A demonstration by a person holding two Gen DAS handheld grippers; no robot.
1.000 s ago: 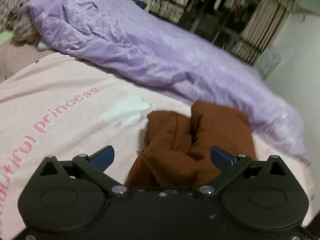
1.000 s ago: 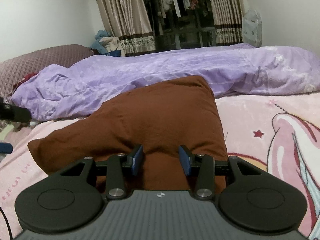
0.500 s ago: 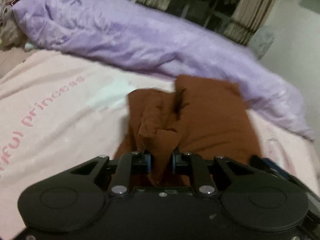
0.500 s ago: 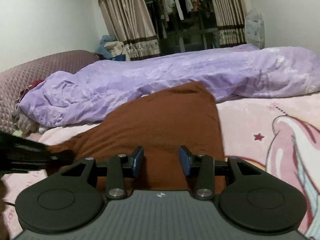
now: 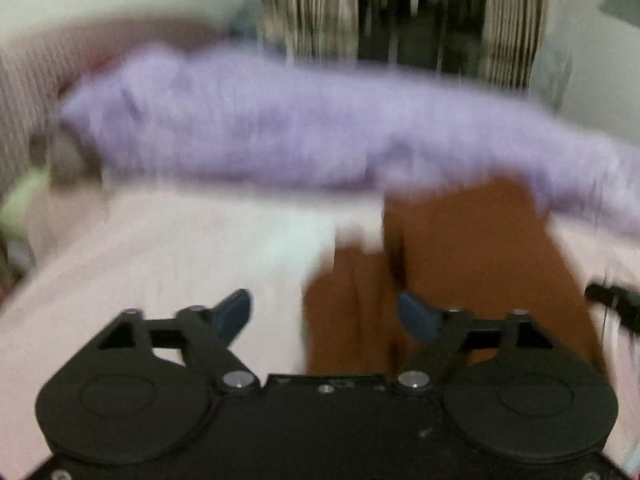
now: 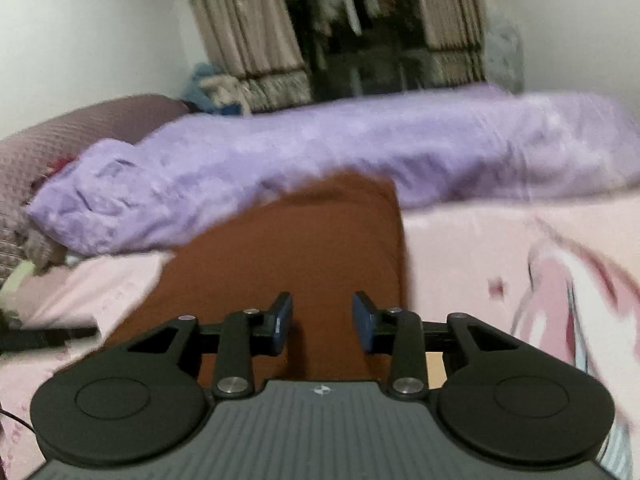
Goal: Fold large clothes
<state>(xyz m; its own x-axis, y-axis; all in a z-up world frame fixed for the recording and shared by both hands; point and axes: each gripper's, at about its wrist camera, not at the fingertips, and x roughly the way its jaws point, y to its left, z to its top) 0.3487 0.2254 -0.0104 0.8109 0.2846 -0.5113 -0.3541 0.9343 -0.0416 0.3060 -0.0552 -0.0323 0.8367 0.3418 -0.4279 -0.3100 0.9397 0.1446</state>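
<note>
A brown garment lies folded on the pink bed sheet. The left wrist view is blurred by motion. My left gripper is open, its right finger over the garment's left part and its left finger over the sheet. In the right wrist view the garment stretches straight ahead. My right gripper is partly open with brown cloth between its blue pads; the pads do not press it.
A rumpled purple duvet lies across the bed behind the garment. A mauve headboard stands at the left. Curtains and hanging clothes fill the far wall. The other gripper's black edge shows at right.
My left gripper was shut on a fold of the brown garment half a second ago and has opened, letting it go. The garment's left part lies flatter. The right gripper has hardly moved.
</note>
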